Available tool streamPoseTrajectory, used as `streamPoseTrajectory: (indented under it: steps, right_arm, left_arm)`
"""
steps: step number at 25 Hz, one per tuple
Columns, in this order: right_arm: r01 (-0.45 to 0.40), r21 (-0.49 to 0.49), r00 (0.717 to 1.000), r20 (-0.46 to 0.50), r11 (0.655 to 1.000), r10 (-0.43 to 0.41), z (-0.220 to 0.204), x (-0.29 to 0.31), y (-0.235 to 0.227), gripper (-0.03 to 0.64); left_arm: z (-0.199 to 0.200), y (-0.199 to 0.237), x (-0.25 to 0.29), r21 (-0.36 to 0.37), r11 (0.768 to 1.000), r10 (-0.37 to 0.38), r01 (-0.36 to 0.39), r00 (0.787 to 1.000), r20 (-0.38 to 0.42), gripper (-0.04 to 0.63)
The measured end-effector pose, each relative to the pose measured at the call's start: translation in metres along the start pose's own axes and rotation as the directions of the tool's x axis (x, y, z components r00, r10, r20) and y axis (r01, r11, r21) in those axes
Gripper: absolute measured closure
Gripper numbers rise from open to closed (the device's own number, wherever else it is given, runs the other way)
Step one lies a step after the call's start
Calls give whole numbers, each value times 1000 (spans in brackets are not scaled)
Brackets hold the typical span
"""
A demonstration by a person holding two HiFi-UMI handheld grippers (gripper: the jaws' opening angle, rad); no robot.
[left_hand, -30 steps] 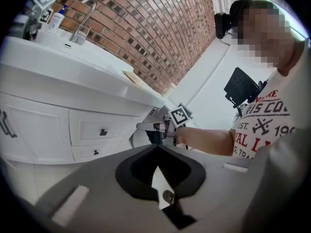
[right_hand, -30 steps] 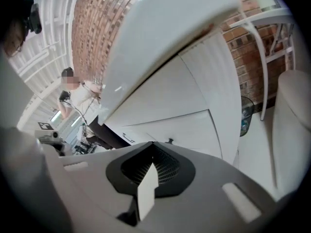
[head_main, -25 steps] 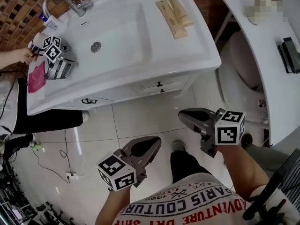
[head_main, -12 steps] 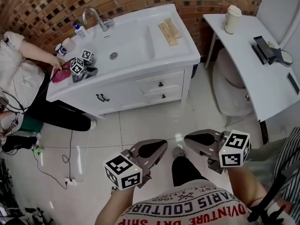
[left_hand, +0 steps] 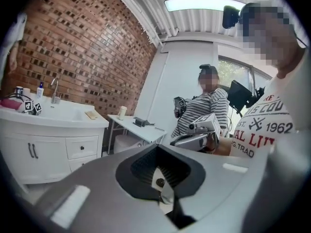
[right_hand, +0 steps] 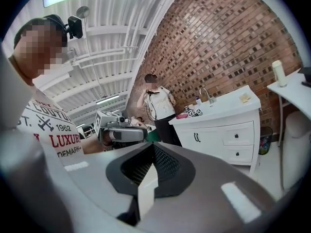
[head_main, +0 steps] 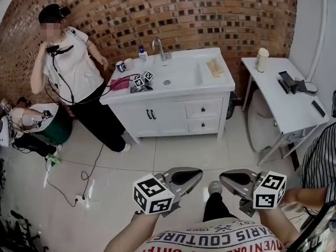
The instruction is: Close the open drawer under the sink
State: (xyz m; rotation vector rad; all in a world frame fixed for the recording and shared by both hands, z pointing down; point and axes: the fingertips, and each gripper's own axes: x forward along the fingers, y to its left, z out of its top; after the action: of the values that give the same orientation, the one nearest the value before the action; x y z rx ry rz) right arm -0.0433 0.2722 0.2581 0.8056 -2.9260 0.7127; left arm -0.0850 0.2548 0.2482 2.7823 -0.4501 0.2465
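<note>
The white vanity with its sink stands against the brick wall, far ahead of me. Its upper drawer and lower drawer both look flush with the cabinet front; they show the same way in the right gripper view. My left gripper and right gripper are held low near my body, jaws shut, holding nothing, tips pointing at each other. In the left gripper view the shut jaws face the right gripper.
A person stands left of the vanity. Another gripper with marker cubes lies on the countertop. A white side table with a cup is at the right. Cables trail on the floor tiles.
The head view has lifted and pulled back: the vanity went from close below me to far across the floor. Both grippers stayed shut and low near my body.
</note>
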Motion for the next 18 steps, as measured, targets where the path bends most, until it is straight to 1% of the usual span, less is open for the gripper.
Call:
streamPoseTrajectory:
  steps: [3,6,8,12,18]
  right_arm:
    - [22,-10,1000,16,1000,-22,-1,-19,44,609]
    - [34,-37,999,17,999,-34,4,-31,69,611]
    - [40,-53,999,15,998,-39,4,-34,78,611]
    - [42,-39,999,19,998,-41,-6,-42,91,611]
    - [36,-27,999,18,999,-36,-21,-51,100,611]
  left_arm:
    - [3,-38,-24,26,1000,-13,12,999,30,612]
    - [5,-63,-32,51,998,-32,29,998,54,612]
    - [3,-73,-33,65,997,-41,37,997,59,614]
    - [-7,-91,-34,70,996,-57,53,997,56,612]
    - [-16,-108,-36,73,996,-51,47,997,53,613]
